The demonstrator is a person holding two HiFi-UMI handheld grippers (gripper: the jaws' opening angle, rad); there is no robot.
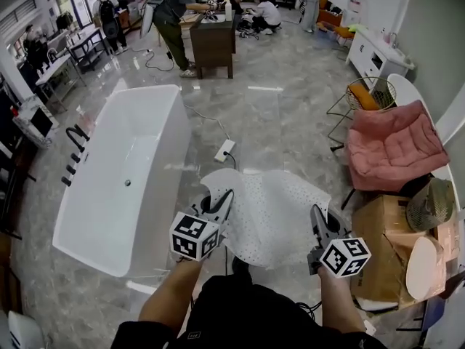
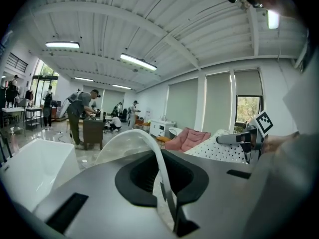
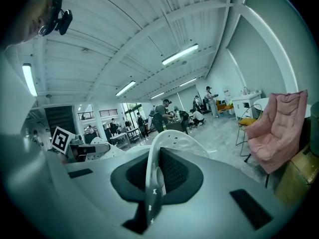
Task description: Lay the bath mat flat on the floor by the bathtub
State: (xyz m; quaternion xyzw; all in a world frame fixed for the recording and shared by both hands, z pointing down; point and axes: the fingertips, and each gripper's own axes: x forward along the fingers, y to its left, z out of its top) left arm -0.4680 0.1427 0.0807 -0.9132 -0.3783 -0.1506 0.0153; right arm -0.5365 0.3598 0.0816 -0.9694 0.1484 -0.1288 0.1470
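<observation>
Both forearms [image 1: 171, 297] reach up from six o'clock in the head view, each carrying a tool. Left tool [image 1: 220, 203] is clamped tight on one edge of the bath mat [image 1: 265, 213]. Right tool [image 1: 317, 222] pinches the opposite edge, and each gripper view shows a thin fold of mat between closed jaws. Between them the white perforated mat hangs spread above the floor [image 1: 283, 115], not yet laid. This looks like the carry step. Next it likely needs bringing beside the bathtub [image 1: 123, 173] at ten o'clock and lowering flat, clear of the power strip [image 1: 225, 150] at twelve. Grey marbled tile runs out to a pink chair [image 1: 392, 147] at two o'clock and people around a dark counter [image 1: 213, 42] at eleven.
</observation>
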